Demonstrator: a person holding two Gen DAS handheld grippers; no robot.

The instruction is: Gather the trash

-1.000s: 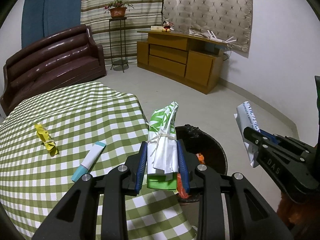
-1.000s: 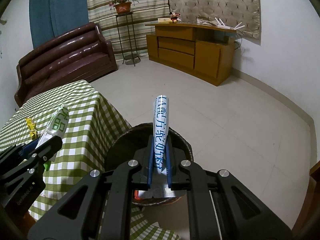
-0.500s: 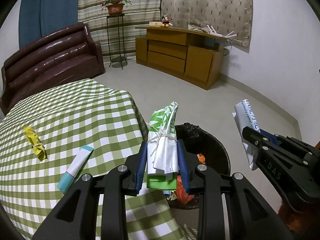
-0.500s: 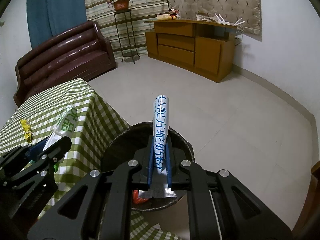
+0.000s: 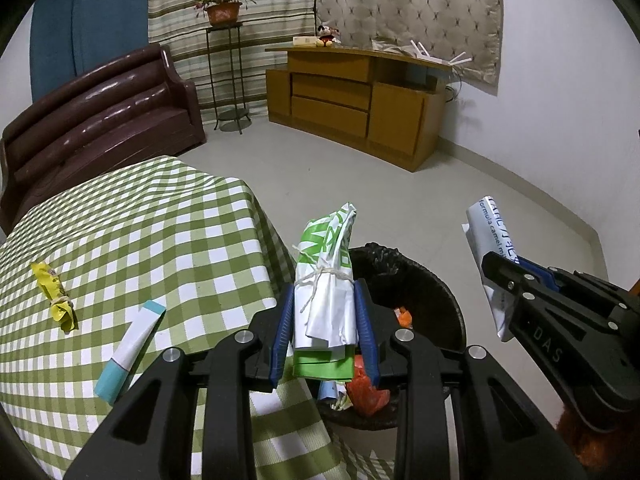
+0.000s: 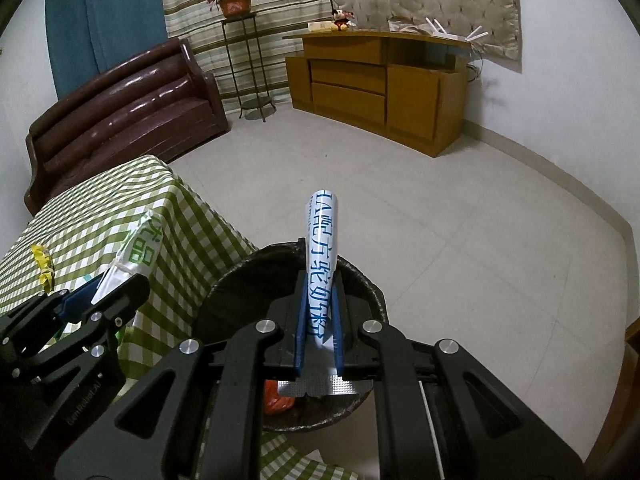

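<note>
Both grippers were loaded. Left gripper had its fingers clamped on a green-and-white wrapper bundle, folded and tied round the middle with white string. The grip sat just below the tie, and the top of the bundle stuck out past the fingertips.

Right gripper had its fingers clamped on a rolled white packet with blue print, gripped low, most of the roll standing up ahead of the fingertips. A silver foil edge showed under the fingers.

The black-lined trash bin sat ahead of and below both sets of fingers, on the floor against the worktop's edge. From the right wrist view its opening lay directly under the roll. Orange and other trash was already inside.

To the left of the left fingers, two pieces lay on the green check cloth: a white-and-teal tube nearest, and a twisted yellow wrapper further out.

Handling, my read: both held items look light, soft and crushable, with glossy film that would likely be slippery. The string tie gives the bundle a firm waist, so that's the place to hold it. The roll would flatten under the clamp but shouldn't slide. Either should drop clean on release. The tube looks stiffer and best pinched across its width, mid-body. The yellow wrapper is best taken at its tied knot.
</note>
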